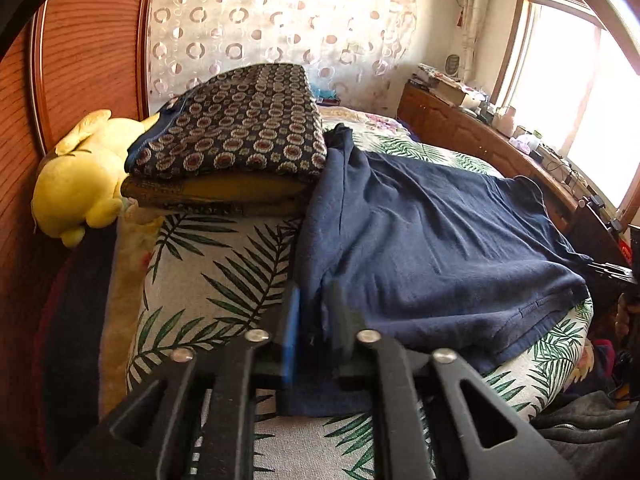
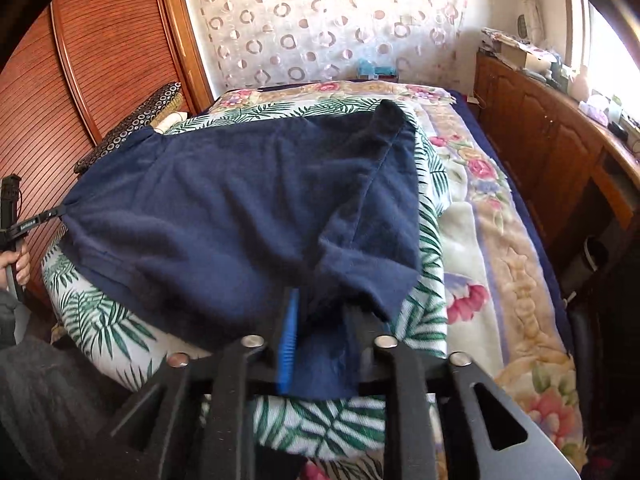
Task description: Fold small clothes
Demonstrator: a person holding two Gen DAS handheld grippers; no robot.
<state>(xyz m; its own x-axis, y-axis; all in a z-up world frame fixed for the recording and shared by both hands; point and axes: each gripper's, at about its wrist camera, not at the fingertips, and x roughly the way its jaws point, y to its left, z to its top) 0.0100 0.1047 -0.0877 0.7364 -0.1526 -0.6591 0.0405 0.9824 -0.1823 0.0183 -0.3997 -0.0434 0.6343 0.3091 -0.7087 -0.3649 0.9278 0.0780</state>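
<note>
Both tongs, left [image 1: 316,320] and right [image 2: 320,320], clamp near corners of the navy shirt [image 2: 240,208] spread ahead on the bed [image 2: 480,240]. Fold starting; next probably lift together, carry forward.

A bed [image 2: 492,240] with floral and leaf-print covers stands between a reddish wooden wardrobe [image 2: 100,52] and a cluttered low cabinet [image 2: 540,128]. Sun floods through the window [image 1: 576,76] onto the circle-patterned curtain [image 1: 280,20].

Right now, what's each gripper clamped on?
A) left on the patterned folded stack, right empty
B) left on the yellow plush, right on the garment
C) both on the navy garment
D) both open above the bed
C: navy garment cloth is pinched between the fingers of the left gripper and the right gripper.
</note>
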